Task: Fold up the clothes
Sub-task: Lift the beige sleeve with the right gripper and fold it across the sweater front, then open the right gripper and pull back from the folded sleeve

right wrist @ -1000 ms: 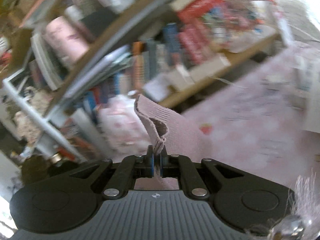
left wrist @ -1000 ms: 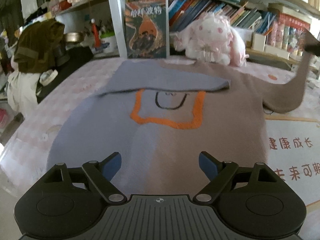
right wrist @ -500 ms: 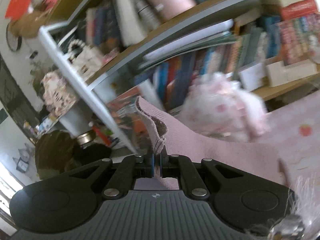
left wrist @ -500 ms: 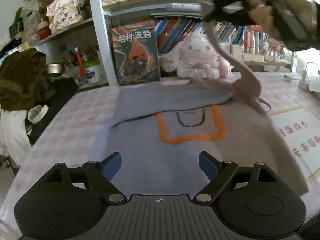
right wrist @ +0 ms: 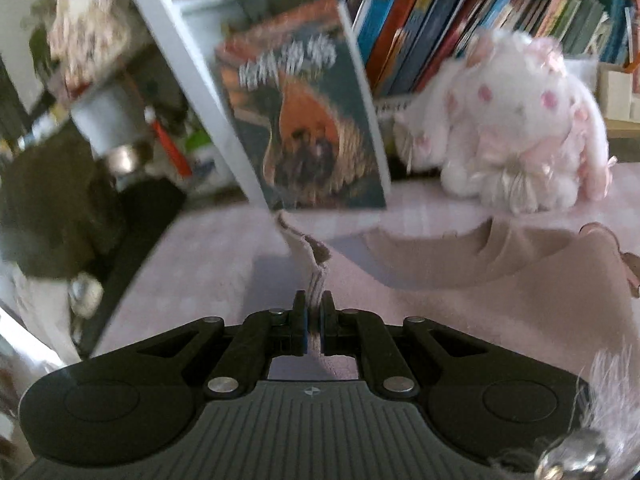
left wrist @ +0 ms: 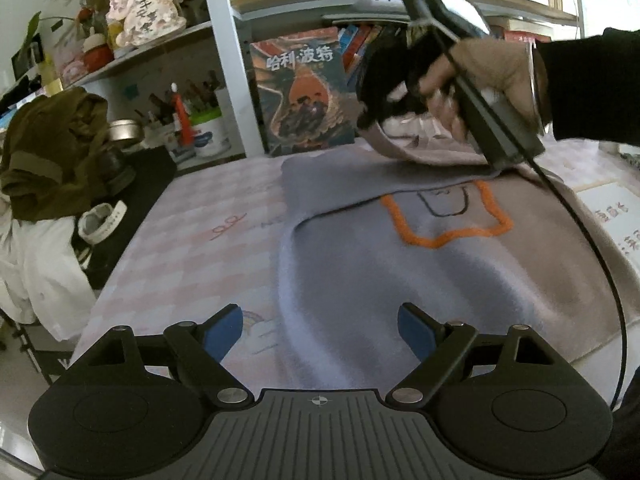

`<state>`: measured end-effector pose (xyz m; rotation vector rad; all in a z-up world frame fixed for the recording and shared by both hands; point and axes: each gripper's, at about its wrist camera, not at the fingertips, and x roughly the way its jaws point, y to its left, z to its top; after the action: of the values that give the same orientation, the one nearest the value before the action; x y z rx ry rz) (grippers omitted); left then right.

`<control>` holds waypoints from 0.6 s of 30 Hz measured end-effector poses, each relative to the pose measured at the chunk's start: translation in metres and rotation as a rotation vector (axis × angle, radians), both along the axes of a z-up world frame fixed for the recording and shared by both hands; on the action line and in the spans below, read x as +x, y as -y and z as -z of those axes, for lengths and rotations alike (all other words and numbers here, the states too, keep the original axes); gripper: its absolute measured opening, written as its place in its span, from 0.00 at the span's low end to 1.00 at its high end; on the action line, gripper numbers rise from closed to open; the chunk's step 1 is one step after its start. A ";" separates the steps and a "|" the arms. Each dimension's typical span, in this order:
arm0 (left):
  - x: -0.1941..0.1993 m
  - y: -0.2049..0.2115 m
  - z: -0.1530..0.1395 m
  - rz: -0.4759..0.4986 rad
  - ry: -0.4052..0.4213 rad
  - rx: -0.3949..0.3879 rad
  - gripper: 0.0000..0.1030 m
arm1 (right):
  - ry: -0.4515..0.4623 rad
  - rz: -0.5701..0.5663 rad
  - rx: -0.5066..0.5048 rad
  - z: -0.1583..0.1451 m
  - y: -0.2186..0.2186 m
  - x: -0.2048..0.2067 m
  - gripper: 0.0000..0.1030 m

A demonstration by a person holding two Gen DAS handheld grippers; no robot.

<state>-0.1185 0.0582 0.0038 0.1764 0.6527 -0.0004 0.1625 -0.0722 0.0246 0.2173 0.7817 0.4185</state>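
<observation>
A blue-grey and taupe sweater (left wrist: 400, 264) with an orange outline on the chest lies flat on the pink checked bed. Its left sleeve (left wrist: 344, 184) is folded across the chest. My right gripper (right wrist: 315, 328) is shut on the cuff of the taupe right sleeve (right wrist: 308, 264) and holds it low over the sweater's upper part, near the collar; it also shows in the left wrist view (left wrist: 372, 120). My left gripper (left wrist: 320, 334) is open and empty, above the sweater's hem.
A bookshelf runs along the far edge with an upright book (left wrist: 302, 92) and a white-pink plush rabbit (right wrist: 516, 120). A dark green garment (left wrist: 52, 152) and a shoe (left wrist: 100, 220) lie at the left. A printed sheet (left wrist: 616, 216) lies right of the sweater.
My right gripper has carried the taupe sleeve from high at the right, leftward and down across the sweater's top. The left gripper has drawn back and to the left, still open.
</observation>
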 end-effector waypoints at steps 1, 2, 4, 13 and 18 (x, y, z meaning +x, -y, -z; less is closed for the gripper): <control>-0.001 -0.003 0.000 -0.002 0.001 -0.001 0.85 | -0.010 -0.013 -0.015 0.005 -0.003 -0.001 0.13; 0.000 -0.005 0.000 -0.003 0.002 -0.003 0.85 | -0.014 -0.027 -0.014 0.007 -0.005 -0.003 0.27; 0.000 -0.009 0.000 0.003 0.007 -0.009 0.85 | -0.016 -0.050 0.015 0.007 -0.004 -0.010 0.44; 0.017 -0.006 0.005 0.067 0.017 -0.066 0.85 | 0.001 -0.047 0.031 -0.006 0.040 -0.065 0.57; 0.029 -0.002 0.004 0.059 0.012 -0.117 0.85 | 0.001 0.049 -0.040 0.000 0.096 -0.118 0.61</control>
<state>-0.0893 0.0602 -0.0002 0.0824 0.6338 -0.0942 0.0449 -0.1682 0.0248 0.1981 0.7812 0.3565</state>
